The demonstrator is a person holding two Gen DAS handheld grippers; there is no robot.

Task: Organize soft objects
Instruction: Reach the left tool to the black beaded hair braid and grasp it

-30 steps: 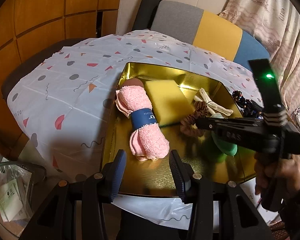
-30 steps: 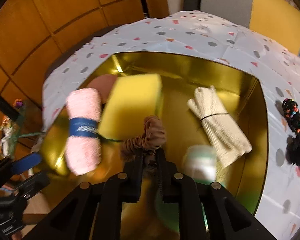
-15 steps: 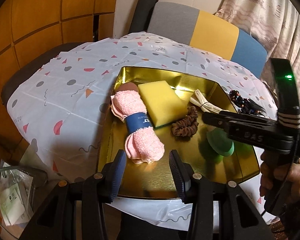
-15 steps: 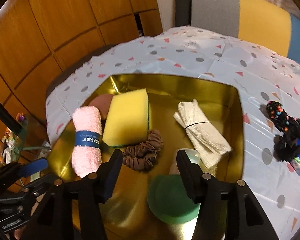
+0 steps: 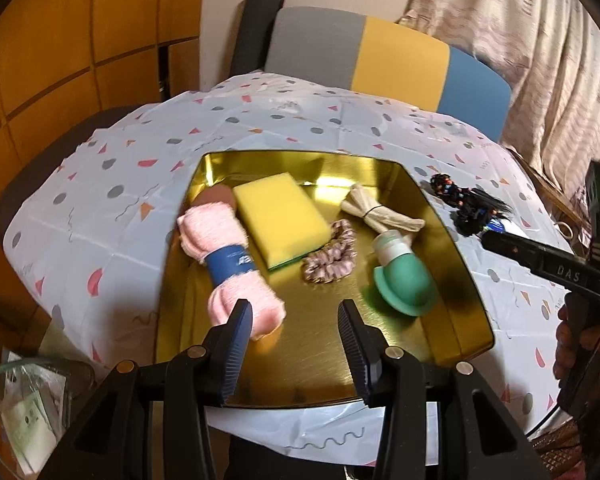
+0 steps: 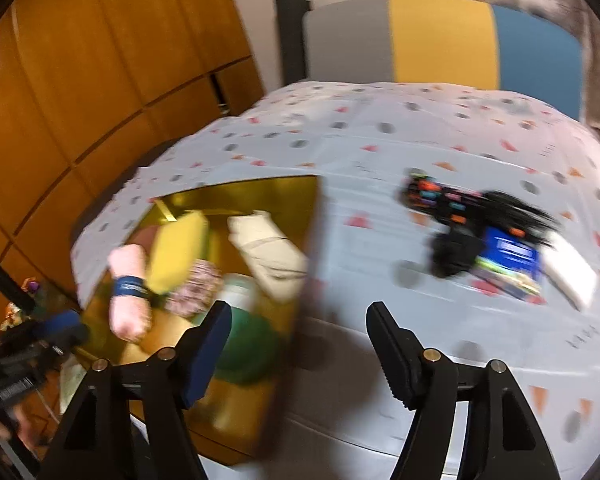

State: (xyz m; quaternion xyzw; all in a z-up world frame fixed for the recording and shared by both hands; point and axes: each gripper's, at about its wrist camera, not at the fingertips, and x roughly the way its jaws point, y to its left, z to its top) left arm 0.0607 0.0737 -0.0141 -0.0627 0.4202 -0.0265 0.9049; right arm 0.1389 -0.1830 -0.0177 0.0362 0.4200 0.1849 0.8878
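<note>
Gold tray (image 5: 452, 256) sits on the patterned tablecloth (image 5: 100, 200), and from its left side across it holds: a rolled pink towel (image 5: 228, 276) with a blue band, a yellow sponge (image 5: 282, 216) touching it, a brown scrunchie (image 5: 332, 258) against the sponge's near corner, a tied cream cloth (image 5: 376, 212) at the back, and a green silicone bottle (image 5: 404, 280) lying on its side in front of that. Off the tray, on the cloth to its right, a black beaded hair accessory (image 6: 460, 216) lies with a blue-labelled packet (image 6: 508, 256) beside it. Left gripper (image 5: 296, 336) hovers over the tray's near edge, jaws parted and empty, its left finger (image 5: 236, 344) overlapping the towel's near end in view. Right gripper (image 6: 300, 344) has just been opening, nothing between its jaws, and it's angled down over the tray's right rim and the bare tablecloth. The view is blurred. A hand (image 5: 580, 344) grips its handle at the far right
</note>
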